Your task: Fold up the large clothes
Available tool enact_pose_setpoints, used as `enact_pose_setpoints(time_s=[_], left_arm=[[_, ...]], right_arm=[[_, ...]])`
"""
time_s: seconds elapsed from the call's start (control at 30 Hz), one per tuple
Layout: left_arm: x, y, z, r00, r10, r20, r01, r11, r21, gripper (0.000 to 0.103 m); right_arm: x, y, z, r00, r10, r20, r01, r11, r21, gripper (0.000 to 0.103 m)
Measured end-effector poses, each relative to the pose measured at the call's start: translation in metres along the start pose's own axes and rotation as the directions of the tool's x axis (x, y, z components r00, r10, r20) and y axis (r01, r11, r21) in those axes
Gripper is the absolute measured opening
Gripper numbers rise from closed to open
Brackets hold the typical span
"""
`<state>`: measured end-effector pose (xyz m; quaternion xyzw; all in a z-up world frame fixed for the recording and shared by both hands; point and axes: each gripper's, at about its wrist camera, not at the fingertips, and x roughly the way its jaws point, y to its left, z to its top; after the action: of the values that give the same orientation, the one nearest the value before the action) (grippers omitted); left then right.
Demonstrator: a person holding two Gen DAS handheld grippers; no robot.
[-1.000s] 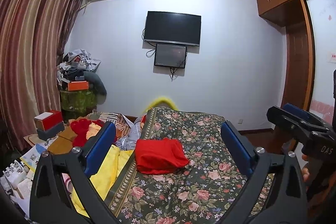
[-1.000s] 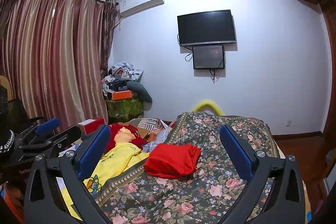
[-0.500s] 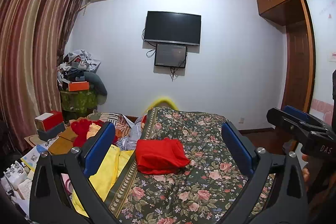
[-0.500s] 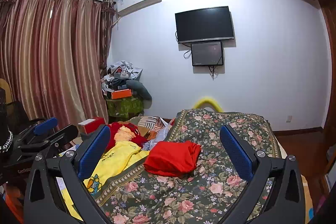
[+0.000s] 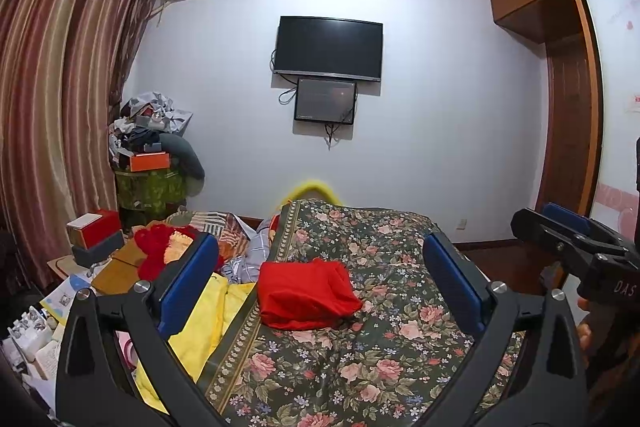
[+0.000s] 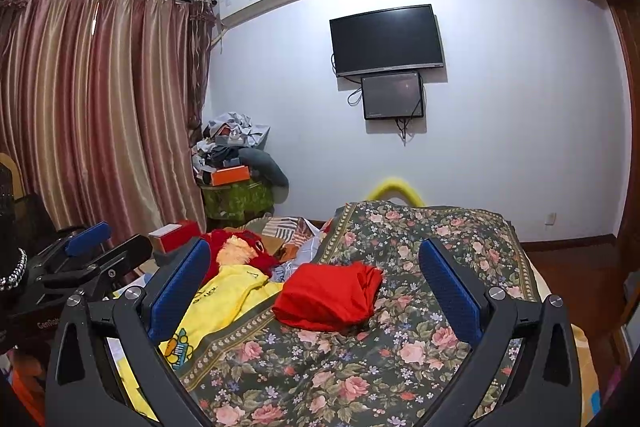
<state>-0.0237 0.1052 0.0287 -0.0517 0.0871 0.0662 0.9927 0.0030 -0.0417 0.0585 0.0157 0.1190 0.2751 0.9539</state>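
Observation:
A folded red garment (image 5: 306,293) (image 6: 328,295) lies on the dark floral bedspread (image 5: 372,351) (image 6: 360,367), near its left border. My left gripper (image 5: 320,287) is held up in the air well in front of it, open, with nothing between its blue pads. My right gripper (image 6: 314,291) is likewise raised, open and empty. A yellow garment (image 5: 204,327) (image 6: 216,303) with a print lies crumpled off the bedspread's left edge. In the left wrist view the right gripper (image 5: 576,239) shows at the far right.
A heap of clothes and a red plush toy (image 6: 240,247) lies left of the bed. Red and grey boxes (image 5: 94,237) and papers crowd a low table at left. A cluttered stand (image 5: 152,179) fills the corner by the striped curtains (image 6: 100,115). A wardrobe (image 5: 568,99) stands at right.
Both grippers stay open and empty; the views shift only slightly, the right one tilting a little. The red garment has not moved.

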Motion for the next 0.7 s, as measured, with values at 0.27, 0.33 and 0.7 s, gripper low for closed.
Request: enact_pose_setpoints(time_s=[0.27,0.33,0.7], left_arm=[[0.004,-0.004,0.0,1.0,-0.001,-0.003,0.001,0.999,0.034,0.103],[0.004,-0.005,0.001,1.0,0.002,0.0,-0.002,0.999,0.041,0.103],[0.012,-0.009,-0.002,0.999,-0.018,-0.028,0.019,0.999,0.04,0.103]], right_arm=[[-0.001,-0.005,-0.001,1.0,-0.004,-0.004,0.004,1.0,0.012,0.103],[-0.001,-0.006,-0.001,1.0,-0.007,-0.002,0.007,1.0,0.016,0.103],[0.001,-0.013,-0.002,1.0,-0.014,-0.02,0.015,0.999,0.039,0.103]])
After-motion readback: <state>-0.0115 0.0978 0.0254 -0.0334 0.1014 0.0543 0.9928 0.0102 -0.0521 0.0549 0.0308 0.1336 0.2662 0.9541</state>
